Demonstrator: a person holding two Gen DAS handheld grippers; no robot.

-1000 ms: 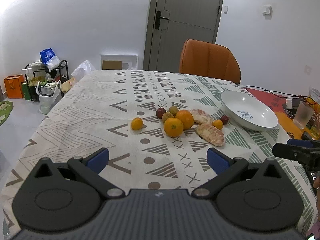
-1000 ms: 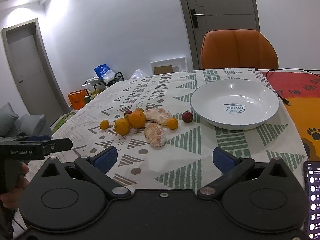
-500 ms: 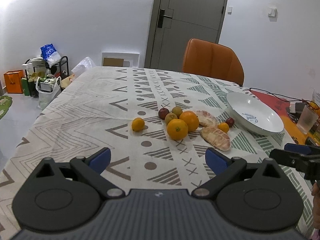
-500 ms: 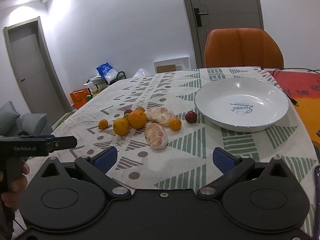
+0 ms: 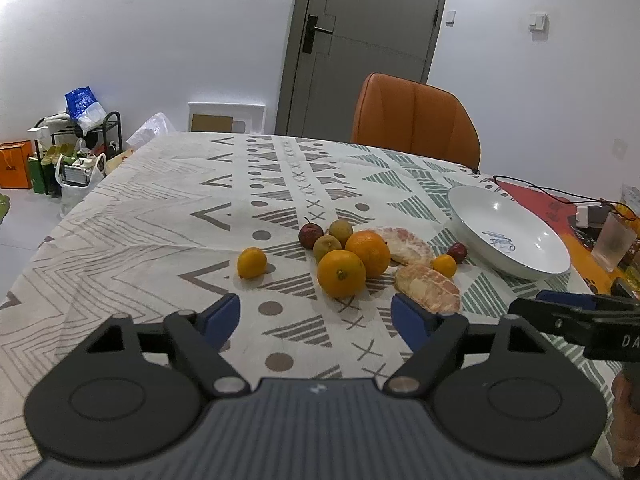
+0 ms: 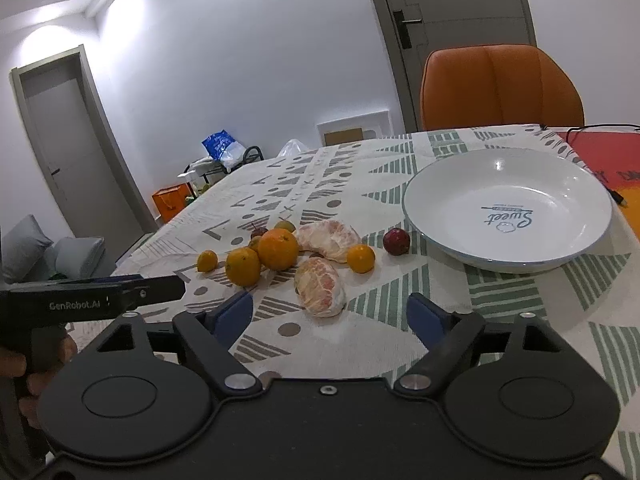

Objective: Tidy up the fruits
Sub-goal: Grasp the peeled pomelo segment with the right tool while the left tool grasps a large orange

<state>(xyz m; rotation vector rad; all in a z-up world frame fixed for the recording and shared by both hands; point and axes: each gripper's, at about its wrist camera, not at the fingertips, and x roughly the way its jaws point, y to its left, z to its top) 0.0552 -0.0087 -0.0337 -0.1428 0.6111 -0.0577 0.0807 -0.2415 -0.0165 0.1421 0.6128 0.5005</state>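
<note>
the glossy white round bowl [image 6: 508,210] holds no fruit; left gripper [image 5: 316,316] and right gripper [image 6: 332,314] closing, jaws apart on nothing

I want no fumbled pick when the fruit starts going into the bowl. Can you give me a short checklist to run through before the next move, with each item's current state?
1. White bowl free to take fruit: ok, nothing lies in it.
2. Right gripper carrying nothing: ok; its fingers are closing on air, short of the nearest peeled citrus half.
3. Left gripper carrying nothing: ok; its fingers are also closing, with only tablecloth between them.
4. Nearest peeled half free of neighbours: ok in the right wrist view.
5. Two large oranges separable: not ok, they sit touching in the cluster.
6. Fruit firm enough to squeeze: cannot tell.
</note>
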